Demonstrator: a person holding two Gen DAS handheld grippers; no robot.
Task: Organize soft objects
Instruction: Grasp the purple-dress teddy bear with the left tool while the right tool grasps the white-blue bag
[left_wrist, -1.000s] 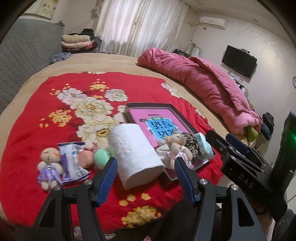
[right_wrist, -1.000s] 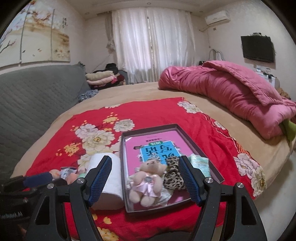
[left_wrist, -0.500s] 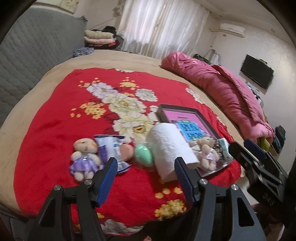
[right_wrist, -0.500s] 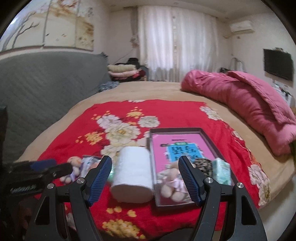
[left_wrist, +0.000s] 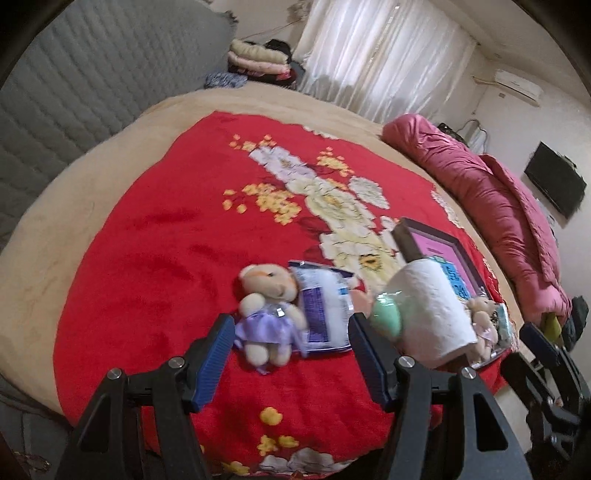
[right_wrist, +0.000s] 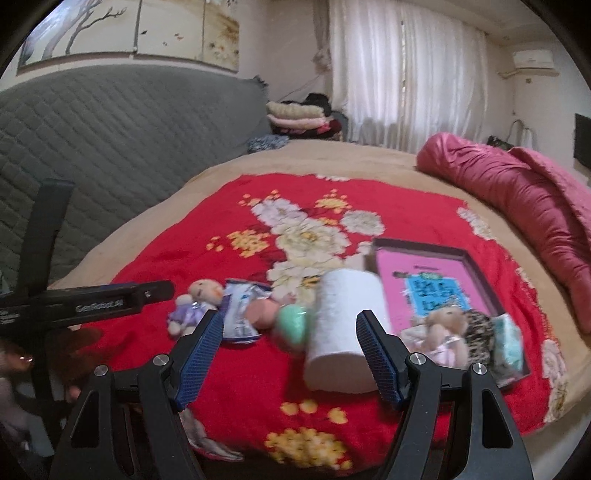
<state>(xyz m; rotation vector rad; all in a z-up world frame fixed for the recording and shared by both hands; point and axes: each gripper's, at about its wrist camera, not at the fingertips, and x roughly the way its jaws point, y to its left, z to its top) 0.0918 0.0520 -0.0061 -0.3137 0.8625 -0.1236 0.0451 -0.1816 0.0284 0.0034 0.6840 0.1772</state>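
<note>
Lying on the red flowered blanket (left_wrist: 155, 258) near its front edge were the soft things, all in a row. At the left end lay a small bear in a purple dress (left_wrist: 267, 314), on its back. Just beside it, touching it, was a flat white and blue packet (left_wrist: 323, 308). Next came a peach-colored soft ball (right_wrist: 260, 314) and a green soft ball (left_wrist: 386, 319), close together. A white paper roll (left_wrist: 432, 314) lay on its side, touching the green ball. Right of the roll was a dark tray (right_wrist: 476, 264) with a pink book (right_wrist: 424, 280) in it. In the front part of the tray were a bear in a pink dress (right_wrist: 443, 332), a spotted leopard-print thing (right_wrist: 478, 332), and a light green tissue pack (right_wrist: 511, 341), all squeezed close. The left gripper (left_wrist: 291, 360) hung over the blanket's front edge with its jaws wide apart and nothing in them; the purple bear and the packet showed between its blue pads (left_wrist: 212, 360). The right gripper (right_wrist: 290, 356) also had its jaws spread wide and empty, with the green ball and the paper roll showing between its fingers. A rolled pink quilt (left_wrist: 498, 214) lay along the far right side of the bed. A gray padded headboard (right_wrist: 110, 136) stood on the left.
</note>
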